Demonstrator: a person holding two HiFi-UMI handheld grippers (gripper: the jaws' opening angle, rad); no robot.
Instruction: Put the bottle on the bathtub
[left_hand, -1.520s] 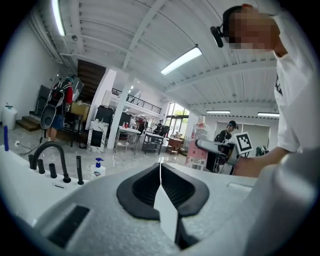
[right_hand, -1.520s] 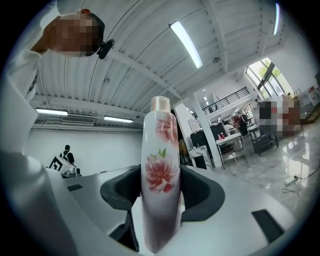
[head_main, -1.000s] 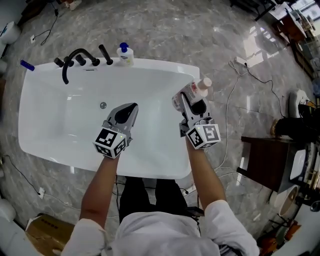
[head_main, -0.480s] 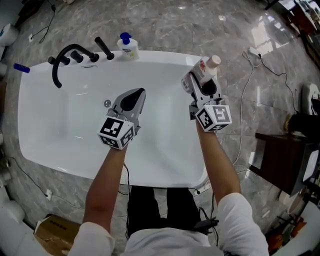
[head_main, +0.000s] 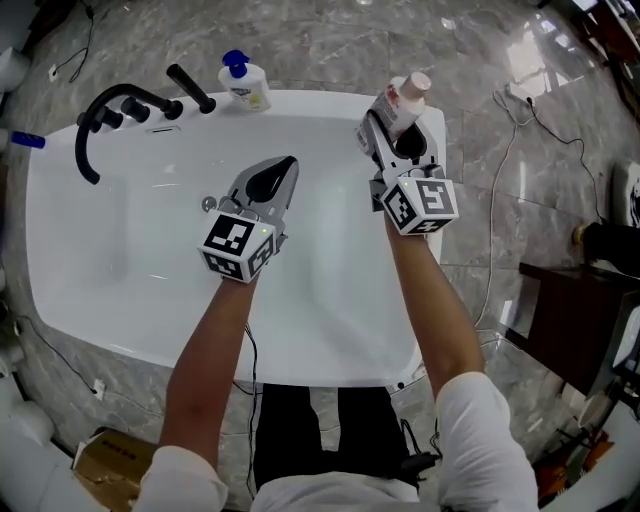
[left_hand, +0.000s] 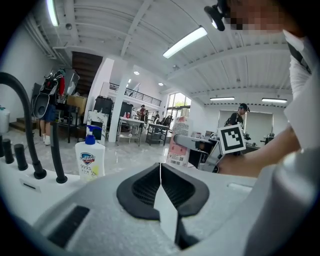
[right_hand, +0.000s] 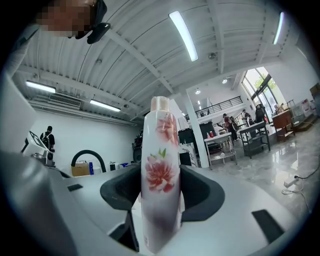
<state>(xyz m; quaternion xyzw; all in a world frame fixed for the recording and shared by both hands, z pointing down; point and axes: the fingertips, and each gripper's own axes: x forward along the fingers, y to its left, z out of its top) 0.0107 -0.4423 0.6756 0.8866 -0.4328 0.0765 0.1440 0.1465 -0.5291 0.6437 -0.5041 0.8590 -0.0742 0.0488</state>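
A white bottle with pink flower print and a pale cap (head_main: 399, 103) (right_hand: 161, 175) is clamped upright in my right gripper (head_main: 392, 128) (right_hand: 161, 200), which is shut on it above the far right corner of the white bathtub (head_main: 150, 290). In the left gripper view the same bottle (left_hand: 178, 142) shows at the right with the marker cube beside it. My left gripper (head_main: 276, 178) (left_hand: 160, 175) hovers over the tub's basin, jaws shut with nothing between them.
A white pump bottle with a blue top (head_main: 243, 84) (left_hand: 90, 158) stands on the tub's far rim beside the black faucet and handles (head_main: 125, 108) (left_hand: 20, 125). A drain (head_main: 208, 203) lies in the basin. Cables (head_main: 505, 200) run over the marble floor at the right.
My right gripper has carried the flowered bottle farther away, toward the tub's far right corner. The left gripper has also shifted forward over the basin, still shut.
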